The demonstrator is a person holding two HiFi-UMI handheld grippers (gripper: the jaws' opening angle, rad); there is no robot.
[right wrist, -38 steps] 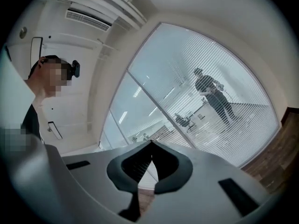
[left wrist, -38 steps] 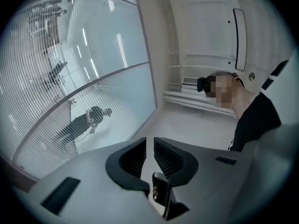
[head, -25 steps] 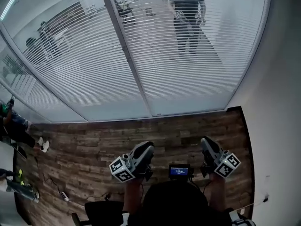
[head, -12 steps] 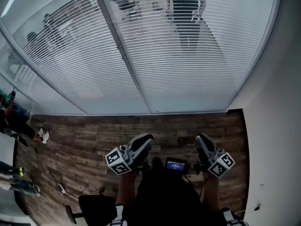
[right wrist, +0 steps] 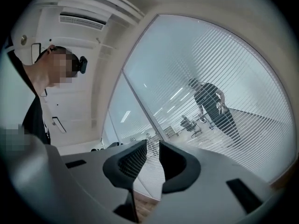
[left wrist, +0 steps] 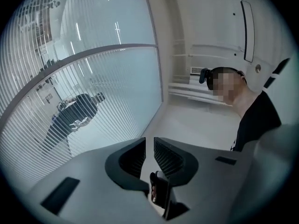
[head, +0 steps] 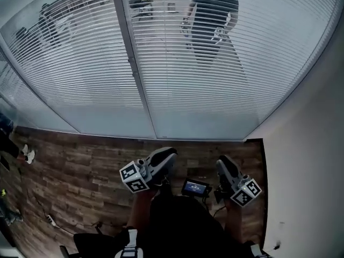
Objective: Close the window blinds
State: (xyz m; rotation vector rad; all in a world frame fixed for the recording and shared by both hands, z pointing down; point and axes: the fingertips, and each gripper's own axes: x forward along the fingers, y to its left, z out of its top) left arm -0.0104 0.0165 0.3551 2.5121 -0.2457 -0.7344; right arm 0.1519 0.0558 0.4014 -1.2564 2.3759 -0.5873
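White slatted blinds hang over a glass wall, with the slats tilted so the room behind shows through. The blinds also show in the left gripper view and in the right gripper view. My left gripper is held low over the wooden floor, pointing at the blinds and well short of them. Its jaws stand together with nothing between them. My right gripper is beside it, also short of the blinds. Only a narrow slit shows between its jaws, which hold nothing. No cord or wand shows.
A grey window post splits the glass. A person stands behind it. A white wall closes the right side. A small screen sits between my arms, a chair base at lower left, someone's feet at far left.
Both grippers and the head view have moved forward toward the blinds, and the window now fills more of the picture. The right wall has come closer. Neither pair of jaws has changed.
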